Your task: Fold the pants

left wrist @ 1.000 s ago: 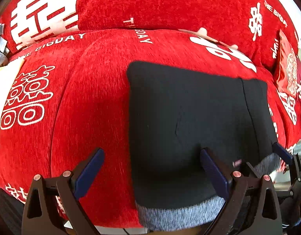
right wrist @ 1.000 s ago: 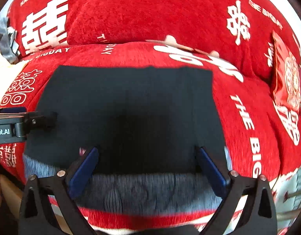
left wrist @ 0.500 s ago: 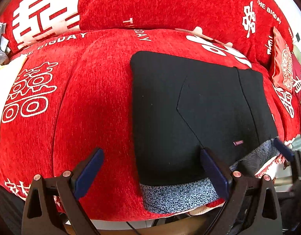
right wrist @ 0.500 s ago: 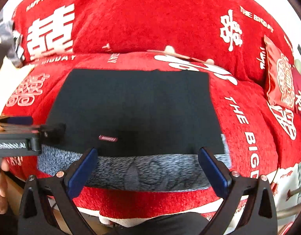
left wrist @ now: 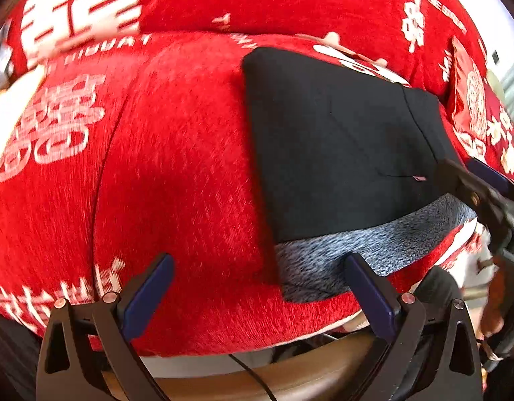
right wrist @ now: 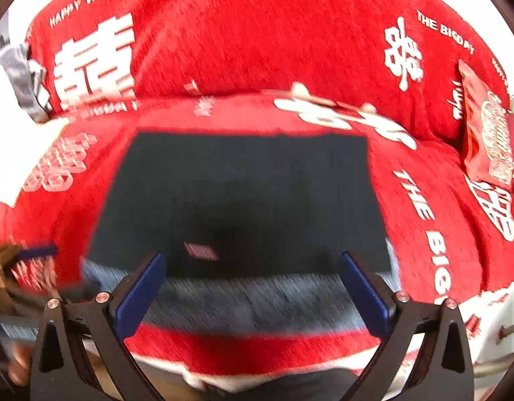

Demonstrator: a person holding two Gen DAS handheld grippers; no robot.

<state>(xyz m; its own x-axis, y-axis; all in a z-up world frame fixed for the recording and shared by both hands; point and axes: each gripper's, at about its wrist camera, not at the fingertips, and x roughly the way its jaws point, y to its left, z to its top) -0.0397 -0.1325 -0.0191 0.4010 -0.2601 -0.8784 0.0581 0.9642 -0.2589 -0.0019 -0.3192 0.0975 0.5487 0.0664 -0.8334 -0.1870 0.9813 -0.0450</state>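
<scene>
- The black pants (left wrist: 344,140) lie folded into a flat rectangle on the red sofa cover (left wrist: 176,180), toward its front edge, with the grey waistband (left wrist: 364,250) nearest that edge.
- The left gripper (left wrist: 257,284) hovers just in front of the waistband's left corner, fingers spread wide and holding nothing.
- The right gripper (right wrist: 253,280) hangs before the middle of the waistband, likewise spread apart and empty.
- The cloth looks soft, light and limp; it should drape and sag if lifted at one point, so I would pinch both waistband corners, or the stacked layers at a side edge, to keep the fold together.
- A small tag (right wrist: 201,250) sits on the black cloth just behind the waistband.
- The right wrist view is motion-blurred, so seams and layer edges there are hard to make out.
- How many layers the fold has cannot be told; the underside is hidden.
</scene>
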